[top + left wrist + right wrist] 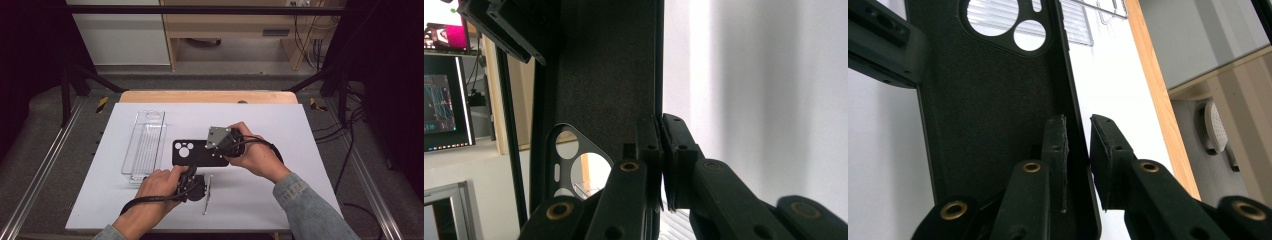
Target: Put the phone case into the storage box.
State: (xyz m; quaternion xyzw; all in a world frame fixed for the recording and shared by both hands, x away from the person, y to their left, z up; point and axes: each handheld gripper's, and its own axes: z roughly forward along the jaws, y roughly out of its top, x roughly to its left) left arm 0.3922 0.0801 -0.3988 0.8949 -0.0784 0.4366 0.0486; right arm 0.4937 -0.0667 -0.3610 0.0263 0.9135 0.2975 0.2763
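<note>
The left gripper (661, 165) pinches the near edge of the flat black plastic phone case (197, 152); the right gripper (1079, 150) straddles its far edge, jaws narrowly apart around the rim.

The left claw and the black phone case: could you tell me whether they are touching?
Touching. The left gripper view shows the left claw shut on the side wall of the phone case, both pads pressed against it.

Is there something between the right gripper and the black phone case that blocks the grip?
No, nothing visible does. The right gripper already straddles the edge of the black phone case, one jaw on each side of the rim. The left gripper is shut on the opposite edge.
</note>
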